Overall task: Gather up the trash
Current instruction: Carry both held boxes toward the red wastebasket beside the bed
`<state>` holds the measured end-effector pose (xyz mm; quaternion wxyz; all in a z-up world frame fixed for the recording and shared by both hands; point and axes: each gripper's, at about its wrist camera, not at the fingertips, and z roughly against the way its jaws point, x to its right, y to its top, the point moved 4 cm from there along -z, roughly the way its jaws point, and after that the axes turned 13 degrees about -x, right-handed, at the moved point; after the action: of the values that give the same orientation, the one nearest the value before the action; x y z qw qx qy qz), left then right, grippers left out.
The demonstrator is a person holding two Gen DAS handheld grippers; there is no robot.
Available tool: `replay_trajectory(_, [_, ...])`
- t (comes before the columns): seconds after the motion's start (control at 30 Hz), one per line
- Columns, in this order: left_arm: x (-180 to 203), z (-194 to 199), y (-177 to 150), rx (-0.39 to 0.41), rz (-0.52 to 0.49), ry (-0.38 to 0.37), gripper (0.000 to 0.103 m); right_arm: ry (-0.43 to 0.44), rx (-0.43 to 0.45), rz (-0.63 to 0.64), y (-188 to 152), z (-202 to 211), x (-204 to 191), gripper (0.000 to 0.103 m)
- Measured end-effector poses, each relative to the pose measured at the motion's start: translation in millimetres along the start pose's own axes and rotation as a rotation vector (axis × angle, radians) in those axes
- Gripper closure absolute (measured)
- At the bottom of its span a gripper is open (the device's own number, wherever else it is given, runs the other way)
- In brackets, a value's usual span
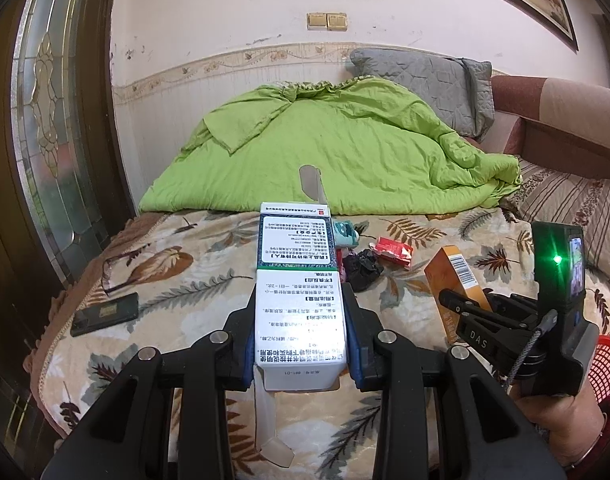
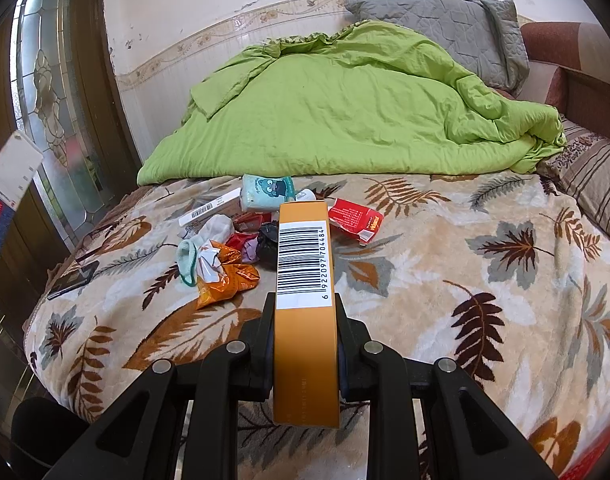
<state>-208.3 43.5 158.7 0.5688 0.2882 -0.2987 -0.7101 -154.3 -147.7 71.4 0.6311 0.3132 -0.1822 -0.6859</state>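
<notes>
Left wrist view: the left gripper (image 1: 301, 344) is clamped on a white medicine carton (image 1: 299, 280), its blue pads pressing both long sides. The carton's open far flap (image 1: 311, 186) stands up against the green quilt (image 1: 337, 152); its near flap hangs below the jaws, partly out of sight. The print on its top face is inverted and too small to read. At 3 o'clock the right gripper (image 1: 455, 308) grips an orange box (image 1: 455, 280), which its fingers and the camera housing partly cover. A red basket (image 1: 607, 364) is cut off at the right edge.

Right wrist view: the right gripper (image 2: 305, 344) is closed on the orange box (image 2: 307, 308), a narrow carton with a barcode label on its upper face. Beyond it, from 10 to 12 o'clock, loose trash lies on the leaf-patterned blanket (image 2: 465, 272): a crumpled orange wrapper (image 2: 229, 276), a black bag (image 2: 267, 242) half hidden by the box, a torn red packet (image 2: 355, 220) and a tissue pack (image 2: 267, 192). The white carton (image 2: 11, 176) shows only as a corner at 9 o'clock.
</notes>
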Motion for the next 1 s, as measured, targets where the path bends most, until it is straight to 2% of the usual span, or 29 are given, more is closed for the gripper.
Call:
replay_trajectory(0.47, [2,-43,-2,-0.038,0.03,-0.051,0.07,0.062,0.021,-0.019,-3,11,3,0.078])
replay_trajectory(0.63, [-4,-64,-2,-0.053,0.053,-0.079,0.07,0.065,0.009,-0.015,-2,7,3,0.078])
replay_trajectory(1.0, [-19,-95,-7,-0.066,0.079,-0.088,0.07,0.064,-0.02,-0.011,-1,-5,1,0.078])
